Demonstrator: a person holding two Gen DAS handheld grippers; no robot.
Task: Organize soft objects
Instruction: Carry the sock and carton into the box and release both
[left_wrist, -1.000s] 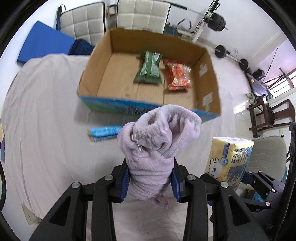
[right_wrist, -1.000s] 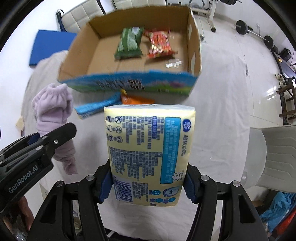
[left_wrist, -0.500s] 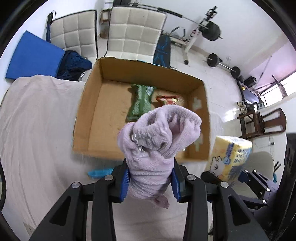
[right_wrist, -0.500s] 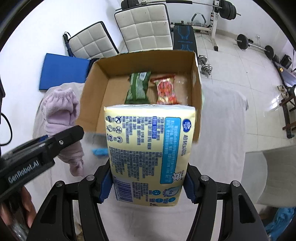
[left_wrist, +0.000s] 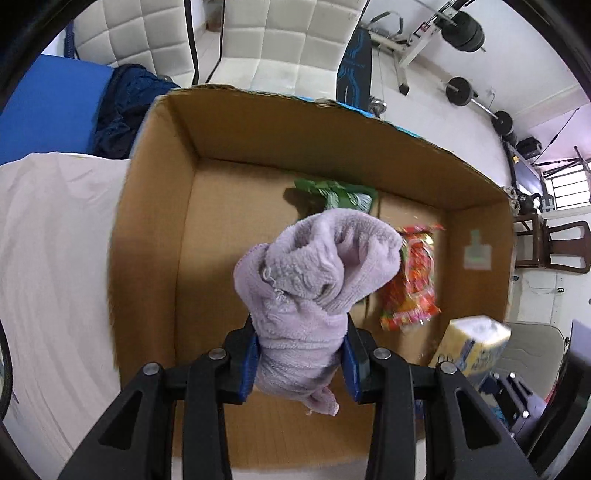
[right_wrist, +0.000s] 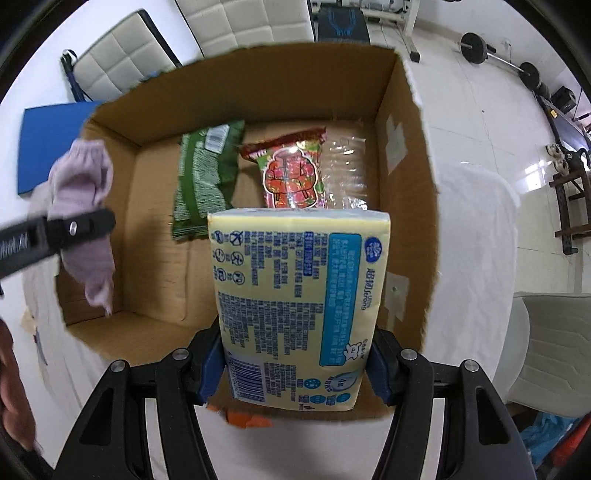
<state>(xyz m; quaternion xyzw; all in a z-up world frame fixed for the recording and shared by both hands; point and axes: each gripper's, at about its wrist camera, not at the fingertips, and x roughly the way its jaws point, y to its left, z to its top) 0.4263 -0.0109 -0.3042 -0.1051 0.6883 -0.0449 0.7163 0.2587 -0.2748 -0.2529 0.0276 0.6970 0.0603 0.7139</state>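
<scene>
White cloth under cardboard box (left_wrist: 155, 229); left gripper (left_wrist: 301, 363) pinches fuzzy lilac towel (left_wrist: 314, 273); right gripper (right_wrist: 295, 363) clamps rectangular tissue pack (right_wrist: 295, 306).

Your right gripper (right_wrist: 295, 363) clamps the yellow tissue pack (right_wrist: 295, 306) above the cardboard box (right_wrist: 406, 206), which holds two snack packets.

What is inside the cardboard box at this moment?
On the floor of the cardboard box lie a green snack packet, a red snack packet and a clear plastic pack. The held tissue pack covers the near right floor.
</scene>
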